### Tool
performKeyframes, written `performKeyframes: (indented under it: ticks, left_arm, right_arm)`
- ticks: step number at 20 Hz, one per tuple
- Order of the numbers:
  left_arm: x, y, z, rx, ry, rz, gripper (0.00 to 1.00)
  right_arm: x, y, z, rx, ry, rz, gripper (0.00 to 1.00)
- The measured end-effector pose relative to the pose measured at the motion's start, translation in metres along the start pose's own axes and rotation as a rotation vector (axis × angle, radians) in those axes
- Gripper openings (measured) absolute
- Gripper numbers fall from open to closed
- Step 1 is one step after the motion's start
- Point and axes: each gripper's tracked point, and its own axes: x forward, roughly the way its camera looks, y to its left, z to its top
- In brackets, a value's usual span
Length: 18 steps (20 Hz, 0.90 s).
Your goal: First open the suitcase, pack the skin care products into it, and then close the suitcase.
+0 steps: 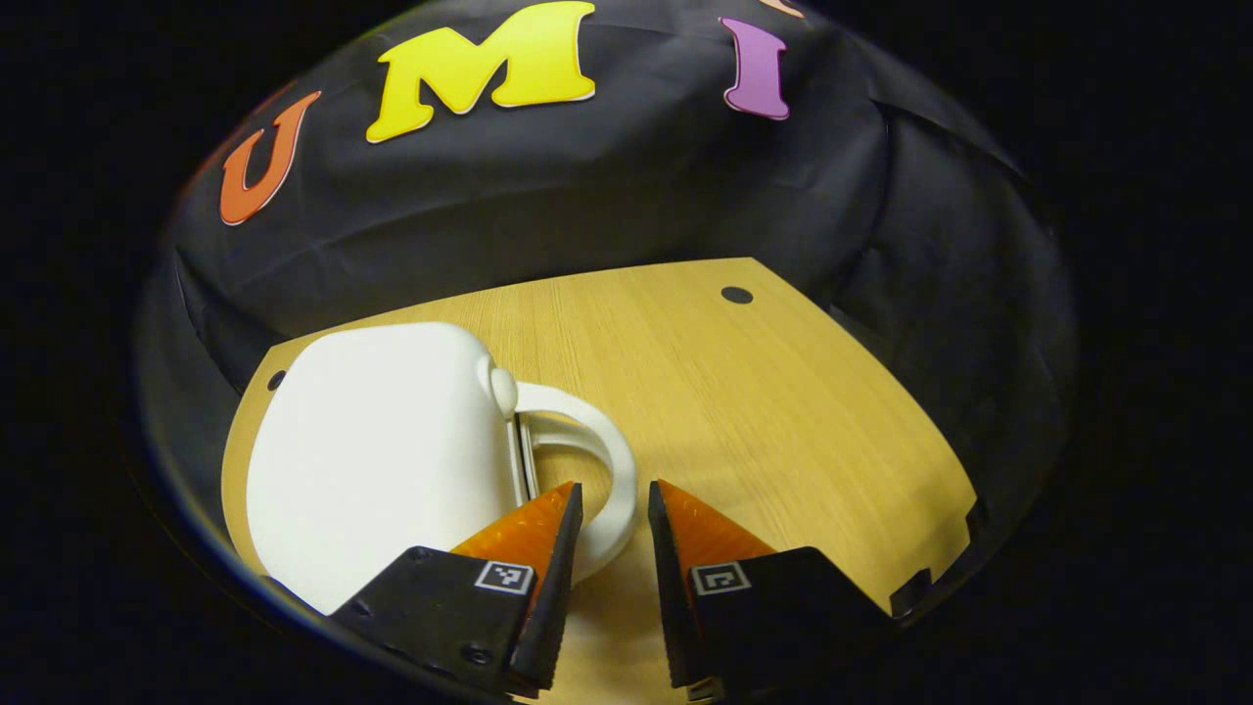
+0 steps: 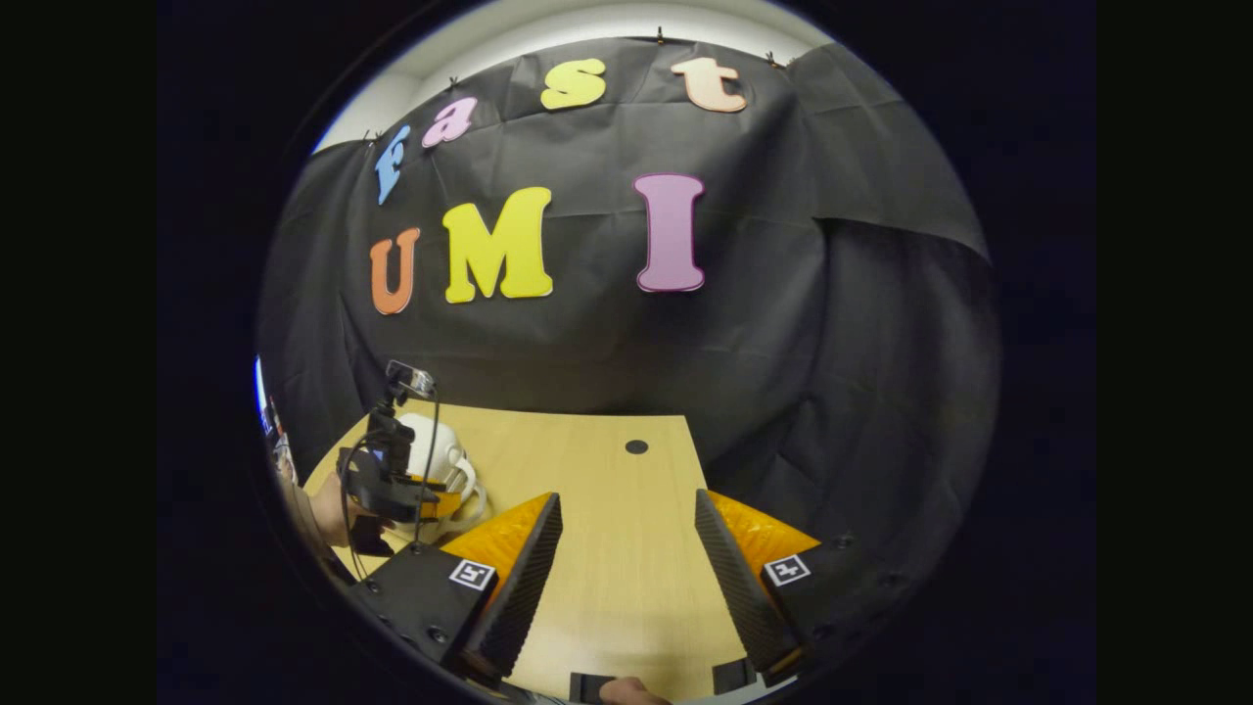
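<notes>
Near the left edge of the counter (image 1: 744,392) lies the white suitcase (image 1: 382,441), closed, with its looped handle (image 1: 597,460) turned toward the counter's middle. My left claw (image 1: 615,509) is parted to a narrow gap, and the handle's outer curve sits right between its 2 tips. I judge it is not gripped yet, since I can't see either tip pressing on the loop. My right claw (image 2: 626,548) hangs wide open over bare wood toward the near edge, holding nothing. From the right gripper view I can also see my other hand (image 2: 328,514) beside the suitcase (image 2: 436,455).

The step in hand looks like opening the case. To do it well, I'd settle both tips squarely across the handle before closing, so it doesn't skid out sideways. Then I'd lift along the hinge's arc rather than straight up, so the smooth shell doesn't slide along the counter. My free right claw could brace the lower half if the case starts to move.

As for contents, the suitcase is shut, so I can't tell what is inside it.
</notes>
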Motion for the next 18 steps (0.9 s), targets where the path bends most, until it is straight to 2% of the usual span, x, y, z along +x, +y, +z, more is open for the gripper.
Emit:
performKeyframes:
  ticks: [1, 2, 3, 4, 5, 6, 8, 13, 18]
  left_arm:
    - [-0.008, 0.002, 0.013, 0.001, -0.039, 0.006, 0.52]
    - [-0.019, 0.002, 0.027, 0.0, -0.08, 0.013, 0.59]
    - [-0.032, 0.004, 0.043, 0.0, -0.125, 0.021, 0.76]
    - [-0.046, 0.007, 0.057, 0.001, -0.168, 0.034, 0.82]
    - [-0.06, 0.015, 0.073, 0.007, -0.215, 0.056, 0.96]
    - [-0.075, 0.021, 0.088, 0.011, -0.265, 0.08, 0.99]
    - [-0.107, 0.04, 0.116, -0.004, -0.347, 0.131, 0.99]
    - [-0.181, 0.093, 0.17, -0.051, -0.531, 0.235, 0.99]
    - [-0.216, 0.121, 0.193, -0.041, -0.639, 0.26, 0.98]
  right_arm:
    - [0.003, 0.007, 0.005, -0.004, -0.005, 0.002, 0.81]
    - [0.006, 0.014, 0.012, -0.007, -0.011, 0.005, 0.81]
    - [0.01, 0.022, 0.019, -0.011, -0.021, 0.012, 0.81]
    - [0.014, 0.031, 0.028, -0.019, -0.032, 0.013, 0.81]
    - [0.017, 0.038, 0.036, -0.037, -0.051, 0.007, 0.81]
    - [0.02, 0.045, 0.049, -0.064, -0.083, -0.004, 0.81]
    - [0.022, 0.06, 0.077, -0.084, -0.143, -0.023, 0.81]
    - [0.024, 0.11, 0.133, -0.028, -0.245, -0.017, 0.81]
    - [0.03, 0.154, 0.152, -0.046, -0.276, 0.017, 0.81]
